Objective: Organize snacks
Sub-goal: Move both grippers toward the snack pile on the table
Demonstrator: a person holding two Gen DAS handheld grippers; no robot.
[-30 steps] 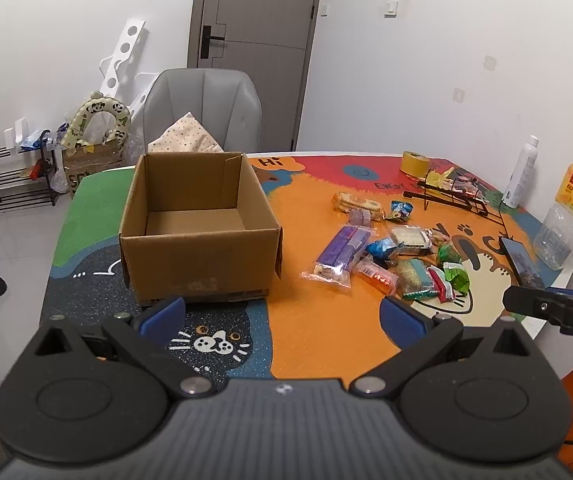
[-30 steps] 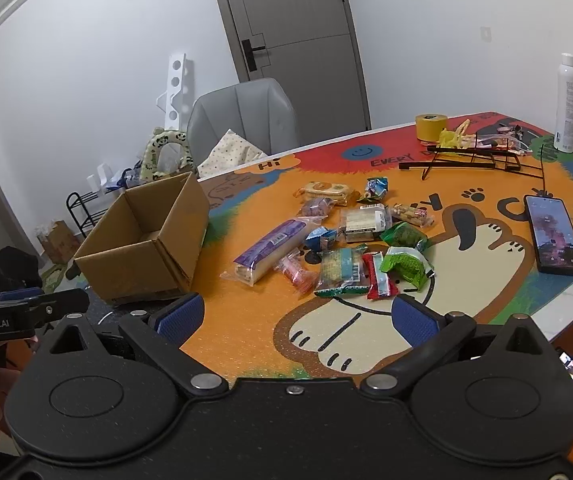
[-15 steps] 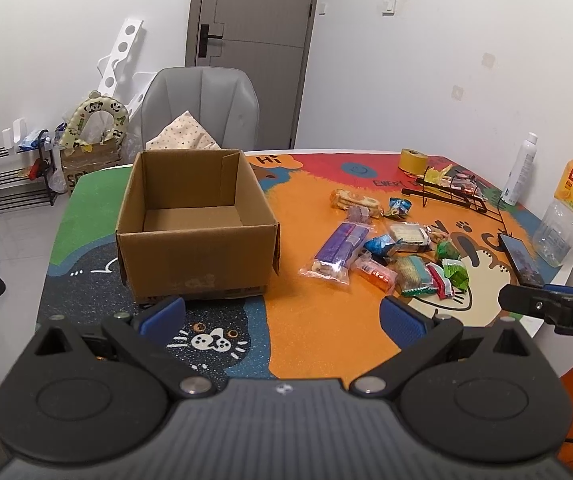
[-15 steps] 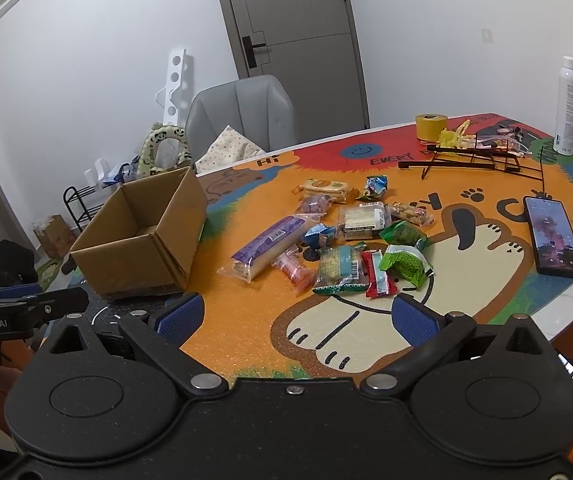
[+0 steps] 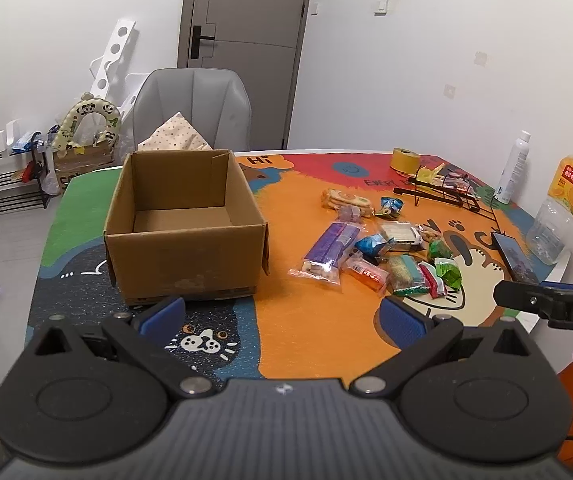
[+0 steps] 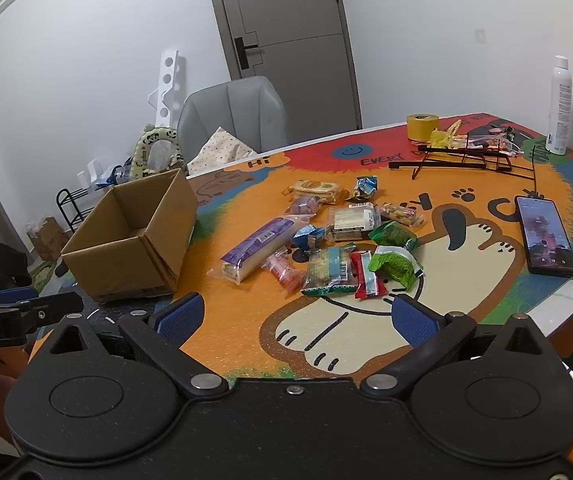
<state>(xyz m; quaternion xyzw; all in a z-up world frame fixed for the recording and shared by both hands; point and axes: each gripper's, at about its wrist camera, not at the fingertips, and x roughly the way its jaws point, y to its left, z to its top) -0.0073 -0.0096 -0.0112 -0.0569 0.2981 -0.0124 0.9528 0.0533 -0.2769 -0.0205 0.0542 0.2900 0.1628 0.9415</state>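
An empty brown cardboard box (image 5: pixel 184 224) (image 6: pixel 134 240) stands open on the left part of the table. To its right lies a loose pile of several wrapped snacks (image 5: pixel 378 248) (image 6: pixel 326 240), among them a long purple pack (image 5: pixel 328 248) (image 6: pixel 258 246) and green packets (image 6: pixel 394 262). My left gripper (image 5: pixel 282 314) hovers open over the table's near edge, in front of the box, holding nothing. My right gripper (image 6: pixel 296 318) is also open and empty, just short of the snack pile.
A black phone (image 6: pixel 546 242), a black wire rack (image 6: pixel 466 160), a yellow tape roll (image 6: pixel 422 126), a white spray bottle (image 6: pixel 560 106) and an orange juice bottle (image 5: pixel 562 204) occupy the table's right side. A grey chair (image 5: pixel 192 110) stands behind the table.
Both views shift slightly: the box and the snacks sit a little lower and closer than a second ago. Both grippers stay open and empty.
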